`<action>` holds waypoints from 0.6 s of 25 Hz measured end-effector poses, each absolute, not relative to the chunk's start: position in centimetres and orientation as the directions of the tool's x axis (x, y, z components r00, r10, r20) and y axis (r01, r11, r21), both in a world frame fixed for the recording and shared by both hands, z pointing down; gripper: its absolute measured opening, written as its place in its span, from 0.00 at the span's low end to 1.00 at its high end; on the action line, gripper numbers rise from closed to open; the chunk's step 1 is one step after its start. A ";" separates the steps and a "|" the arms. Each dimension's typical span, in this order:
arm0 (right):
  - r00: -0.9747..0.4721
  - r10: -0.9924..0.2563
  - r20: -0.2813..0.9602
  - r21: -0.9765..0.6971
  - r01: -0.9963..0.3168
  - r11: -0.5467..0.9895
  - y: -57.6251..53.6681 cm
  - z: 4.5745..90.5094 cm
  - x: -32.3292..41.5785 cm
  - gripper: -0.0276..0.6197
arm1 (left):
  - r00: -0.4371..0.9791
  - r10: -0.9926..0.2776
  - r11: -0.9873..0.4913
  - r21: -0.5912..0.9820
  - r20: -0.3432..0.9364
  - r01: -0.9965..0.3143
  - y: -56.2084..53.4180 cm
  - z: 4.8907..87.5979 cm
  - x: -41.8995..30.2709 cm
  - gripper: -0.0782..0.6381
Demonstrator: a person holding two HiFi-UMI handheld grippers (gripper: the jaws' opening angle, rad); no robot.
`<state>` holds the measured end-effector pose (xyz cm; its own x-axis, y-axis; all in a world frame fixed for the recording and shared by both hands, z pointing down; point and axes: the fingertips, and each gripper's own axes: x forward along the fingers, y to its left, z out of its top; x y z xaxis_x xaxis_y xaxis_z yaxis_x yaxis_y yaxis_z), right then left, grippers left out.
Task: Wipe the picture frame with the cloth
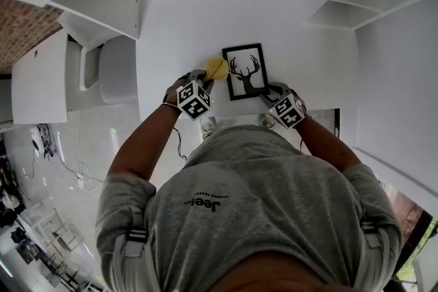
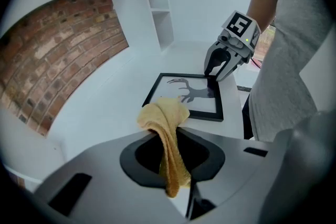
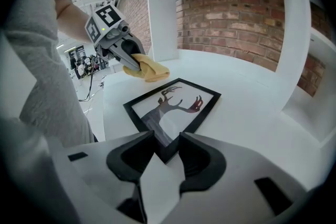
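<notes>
Head view overhead, 2 gripper views share picture frame (image 1: 245, 70)

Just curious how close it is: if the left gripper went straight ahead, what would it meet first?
Probably the picture frame: its near black edge lies just ahead of the left gripper and its cloth, though depth is unclear.
</notes>
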<state>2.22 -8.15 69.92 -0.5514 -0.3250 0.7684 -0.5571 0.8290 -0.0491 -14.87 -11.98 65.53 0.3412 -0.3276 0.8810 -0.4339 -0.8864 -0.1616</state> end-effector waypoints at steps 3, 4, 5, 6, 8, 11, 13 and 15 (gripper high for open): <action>-0.551 -0.332 0.766 -0.048 -0.563 0.825 -8.2 70.2 2.2 0.28 | 0.341 -0.320 -0.889 -0.156 0.884 -0.430 -11.5 66.2 -15.1 0.20; -0.552 -0.335 0.764 -0.047 -0.565 0.824 -8.2 70.2 2.1 0.28 | 0.343 -0.315 -0.892 -0.153 0.885 -0.425 -11.4 66.4 -14.9 0.20; -0.553 -0.338 0.761 -0.046 -0.567 0.823 -8.2 70.2 2.0 0.28 | 0.346 -0.310 -0.895 -0.150 0.886 -0.419 -11.4 66.6 -14.7 0.20; -0.554 -0.340 0.760 -0.046 -0.568 0.822 -8.2 70.1 1.9 0.28 | 0.348 -0.304 -0.899 -0.146 0.887 -0.412 -11.4 66.8 -14.3 0.20; -0.552 -0.340 0.762 -0.048 -0.572 0.819 -8.2 70.0 1.8 0.28 | 0.353 -0.290 -0.908 -0.140 0.889 -0.394 -11.5 67.3 -13.3 0.20; -0.547 -0.339 0.765 -0.051 -0.576 0.816 -8.0 69.7 1.7 0.28 | 0.358 -0.267 -0.924 -0.132 0.895 -0.360 -11.7 68.1 -11.4 0.20; -0.550 -0.341 0.762 -0.051 -0.577 0.815 -7.9 69.7 1.6 0.28 | 0.357 -0.254 -0.932 -0.129 0.899 -0.338 -12.0 68.7 -10.0 0.20; -0.553 -0.343 0.759 -0.052 -0.576 0.816 -7.9 69.5 1.5 0.28 | 0.355 -0.245 -0.938 -0.128 0.902 -0.322 -12.3 69.1 -8.6 0.20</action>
<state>1.55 -7.90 69.51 -0.5534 -0.3425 0.7593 -0.5758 0.8160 -0.0515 -8.56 -12.33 69.08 0.3553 -0.2452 0.9020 -0.3218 -0.9381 -0.1282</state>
